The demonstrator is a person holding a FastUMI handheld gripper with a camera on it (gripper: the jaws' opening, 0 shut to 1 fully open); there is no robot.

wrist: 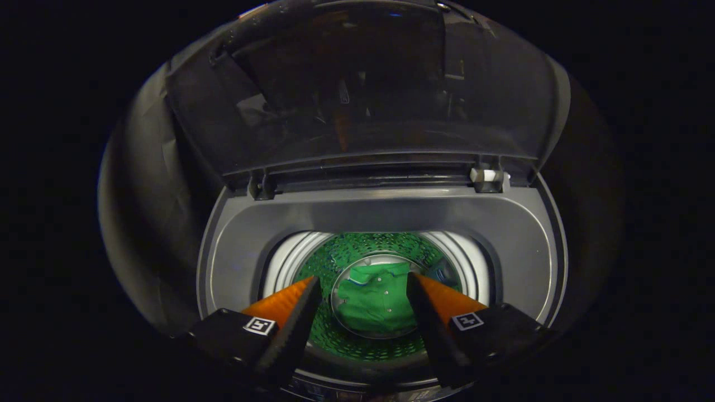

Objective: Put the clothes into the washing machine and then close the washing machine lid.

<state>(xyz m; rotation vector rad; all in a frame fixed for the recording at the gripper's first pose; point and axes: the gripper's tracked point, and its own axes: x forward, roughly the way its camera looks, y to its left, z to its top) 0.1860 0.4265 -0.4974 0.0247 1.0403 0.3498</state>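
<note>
Dim booth, seemingly dark cloth wall [145, 184].

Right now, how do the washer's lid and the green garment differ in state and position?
The lid stands raised on its hinges behind the opening, while the green garment lies down at the bottom of the drum. The lid is dark, glossy and rigid; the garment is bright green and crumpled. The gripper touches neither: its jaws hang open above the opening, with the garment seen between them. Both belong to the loading job.

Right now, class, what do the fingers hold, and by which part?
Nothing. The gripper is open above the washing machine; the green garment lies down in the drum, beyond the fingers.
</note>
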